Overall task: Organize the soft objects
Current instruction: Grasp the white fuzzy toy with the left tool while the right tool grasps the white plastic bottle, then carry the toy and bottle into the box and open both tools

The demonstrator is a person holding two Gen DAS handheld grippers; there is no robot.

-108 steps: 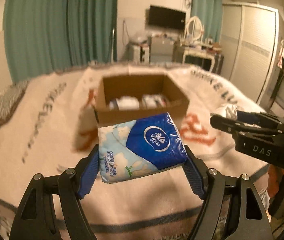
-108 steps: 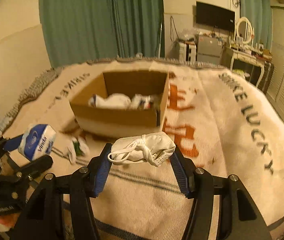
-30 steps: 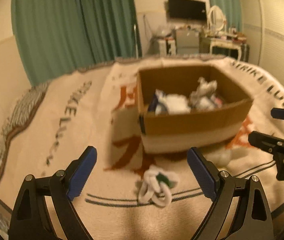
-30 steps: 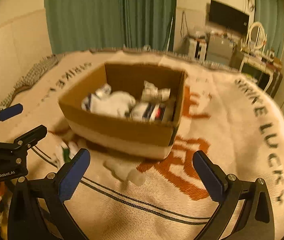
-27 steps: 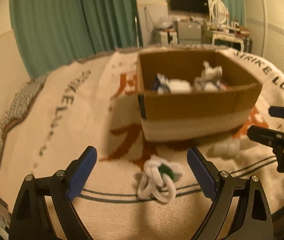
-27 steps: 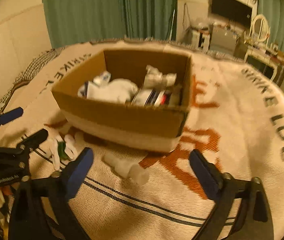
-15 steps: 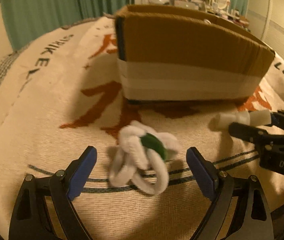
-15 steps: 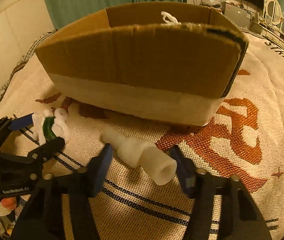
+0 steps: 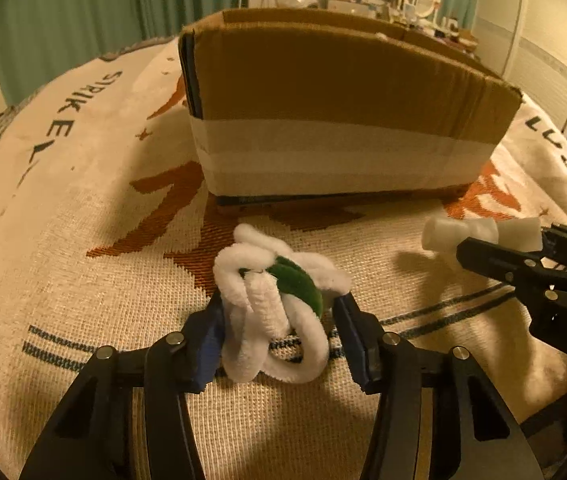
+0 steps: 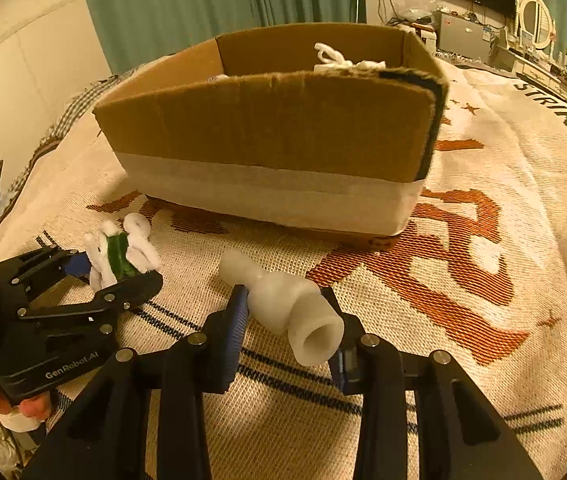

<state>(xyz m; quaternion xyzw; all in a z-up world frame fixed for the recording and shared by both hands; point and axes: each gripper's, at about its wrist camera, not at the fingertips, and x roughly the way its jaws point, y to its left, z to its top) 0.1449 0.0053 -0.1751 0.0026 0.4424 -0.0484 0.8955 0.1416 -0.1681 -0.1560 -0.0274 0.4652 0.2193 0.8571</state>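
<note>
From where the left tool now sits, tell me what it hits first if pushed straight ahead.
Likely the box's near wall: the left tool points at it with only blanket between, though the gap is hard to gauge.

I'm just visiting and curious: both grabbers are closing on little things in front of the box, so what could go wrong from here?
The fluffy white looped bundle with a green patch is loose and springy; the left gripper might pinch only a loop and drop it. The smooth white foam spool-shaped piece lies skewed between the right gripper pads and could slip or swivel. The brown cardboard box has a tall near wall that either load might snag.
</note>
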